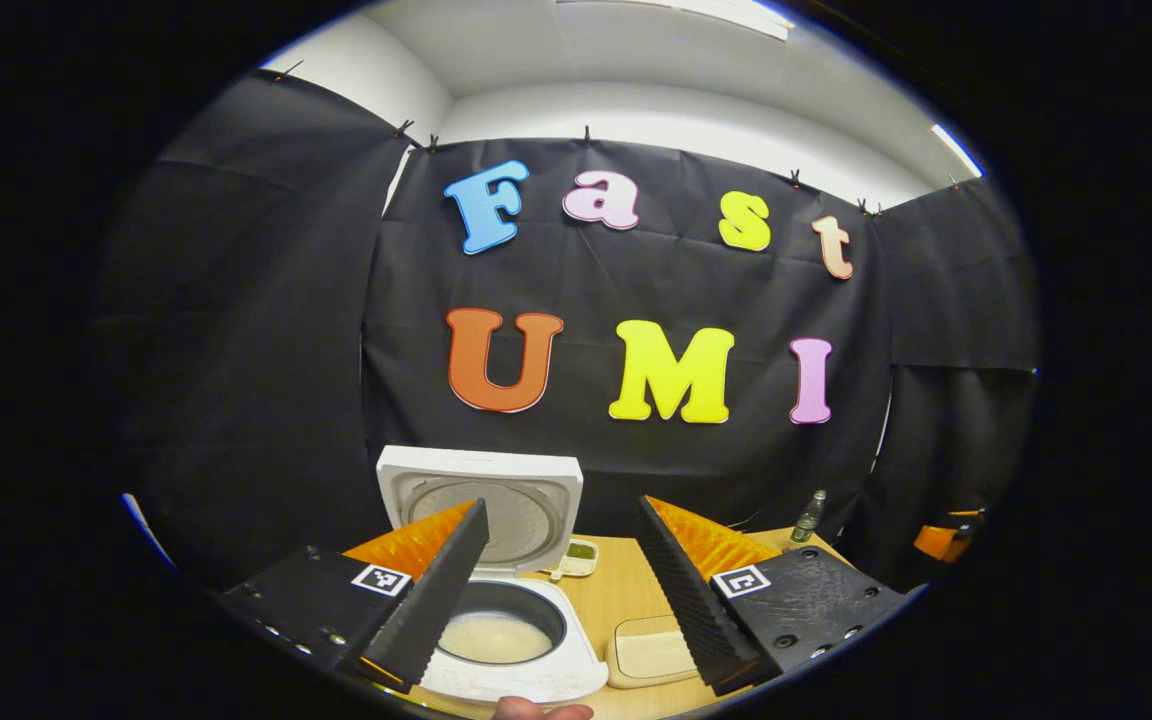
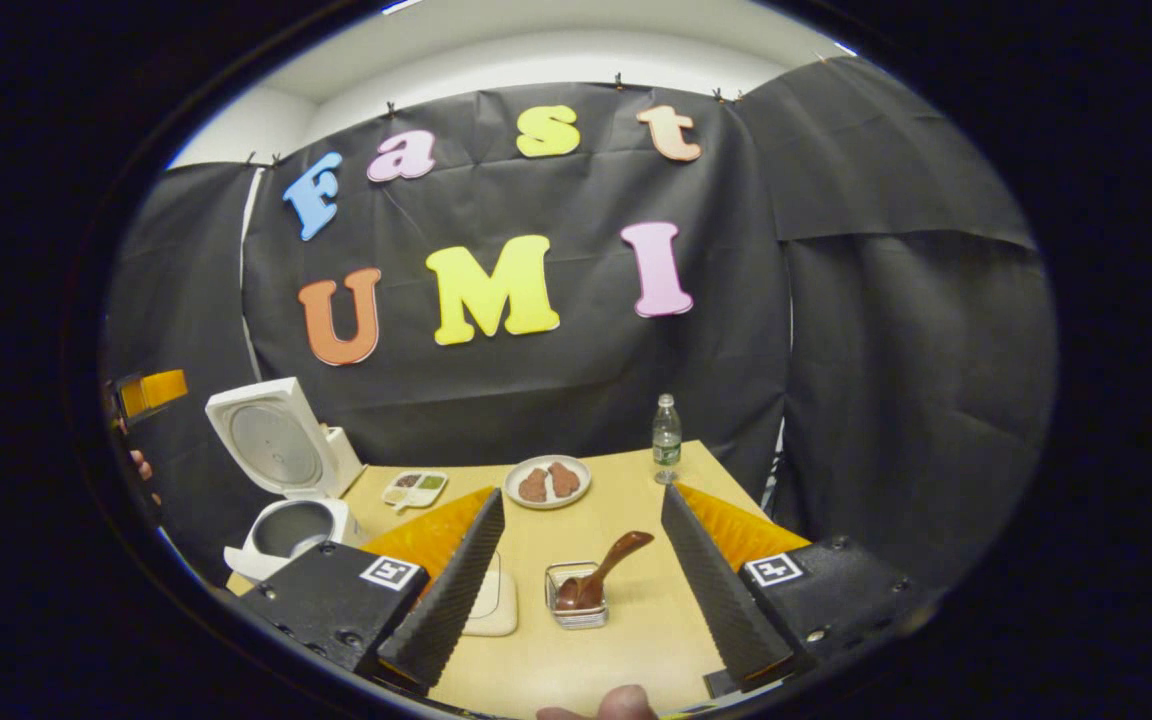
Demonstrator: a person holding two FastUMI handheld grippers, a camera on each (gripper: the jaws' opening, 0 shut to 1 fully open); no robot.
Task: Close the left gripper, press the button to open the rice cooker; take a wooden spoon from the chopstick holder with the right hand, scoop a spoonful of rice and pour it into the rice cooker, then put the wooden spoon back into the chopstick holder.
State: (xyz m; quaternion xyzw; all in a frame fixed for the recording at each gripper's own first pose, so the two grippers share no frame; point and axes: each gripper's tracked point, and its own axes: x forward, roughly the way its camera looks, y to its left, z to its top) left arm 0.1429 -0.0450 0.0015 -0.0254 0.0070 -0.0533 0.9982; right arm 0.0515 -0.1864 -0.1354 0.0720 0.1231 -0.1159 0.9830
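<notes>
The rice cooker (image 2: 288, 520) stands at the table's (image 2: 626, 620) left end with its lid (image 2: 271, 440) raised upright behind the pot; rice (image 1: 494, 637) lies in the pot. Right of the rice cooker, near the back, sits a small divided dish (image 2: 415, 487), and farther right a plate (image 2: 547, 482) with two pieces of food on it. A bottle (image 2: 666, 436) stands right of the plate, by the back edge. In front of the plate a clear holder (image 2: 577, 594) holds the wooden spoon (image 2: 604, 570), its handle leaning right. Between the holder and the rice cooker lies a flat lidded container (image 1: 650, 651).
</notes>
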